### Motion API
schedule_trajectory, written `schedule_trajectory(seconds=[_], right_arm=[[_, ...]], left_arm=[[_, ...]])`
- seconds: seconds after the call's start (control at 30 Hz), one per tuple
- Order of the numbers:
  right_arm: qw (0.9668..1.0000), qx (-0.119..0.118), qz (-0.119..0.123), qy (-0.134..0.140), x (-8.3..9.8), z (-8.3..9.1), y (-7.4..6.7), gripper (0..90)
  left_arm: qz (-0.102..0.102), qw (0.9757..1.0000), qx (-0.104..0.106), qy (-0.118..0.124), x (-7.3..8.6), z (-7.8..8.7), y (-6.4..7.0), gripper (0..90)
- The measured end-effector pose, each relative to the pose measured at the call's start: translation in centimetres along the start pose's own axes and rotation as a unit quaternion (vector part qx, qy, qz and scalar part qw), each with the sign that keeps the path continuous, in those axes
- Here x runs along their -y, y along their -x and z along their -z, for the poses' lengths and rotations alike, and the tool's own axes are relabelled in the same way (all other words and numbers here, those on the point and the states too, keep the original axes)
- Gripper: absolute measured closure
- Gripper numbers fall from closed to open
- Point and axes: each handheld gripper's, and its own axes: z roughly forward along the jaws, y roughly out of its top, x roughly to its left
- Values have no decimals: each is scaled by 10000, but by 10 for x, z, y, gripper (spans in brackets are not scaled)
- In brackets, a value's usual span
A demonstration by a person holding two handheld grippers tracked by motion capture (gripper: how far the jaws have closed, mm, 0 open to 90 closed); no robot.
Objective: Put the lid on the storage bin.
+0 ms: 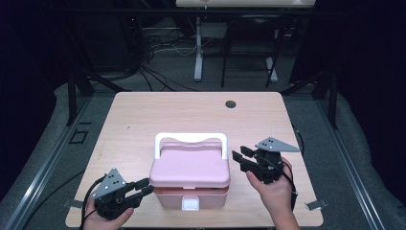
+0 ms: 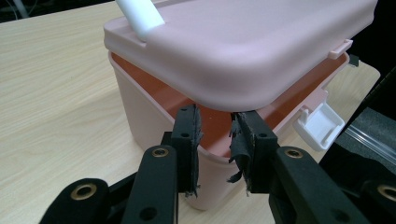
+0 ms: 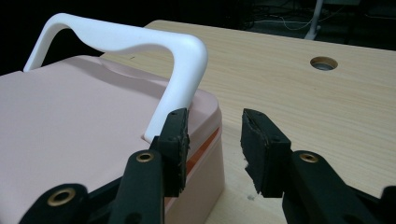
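Note:
A pink lunch box (image 1: 189, 167) with a white handle (image 1: 190, 138) stands near the front of the wooden table (image 1: 191, 110). Its lid (image 2: 243, 42) sits slightly raised over the base (image 2: 140, 107), showing an orange inside. The white latch (image 2: 320, 123) hangs loose at the front. My left gripper (image 1: 143, 188) is at the box's front left corner; its jaws (image 2: 215, 140) stand open, tips just under the lid's edge. My right gripper (image 1: 242, 155) is open beside the box's right side (image 3: 215, 140), with its left finger (image 3: 175, 140) near the foot of the handle (image 3: 180, 70).
A round cable hole (image 1: 231, 104) lies in the table's far right part. Beyond the table are a white table leg (image 1: 198, 48), floor cables (image 1: 158, 72) and dark frame legs. Metal rails (image 1: 43, 163) run along the floor on both sides.

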Motion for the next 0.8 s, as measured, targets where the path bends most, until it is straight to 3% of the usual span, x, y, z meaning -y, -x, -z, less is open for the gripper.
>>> schedule_trajectory(seconds=[0.8], right_arm=[[10000, 2, -16, -46, 2, -2, 1, 602]], left_arm=[[-65, 9999, -35, -134, 9, -1, 1, 711]])
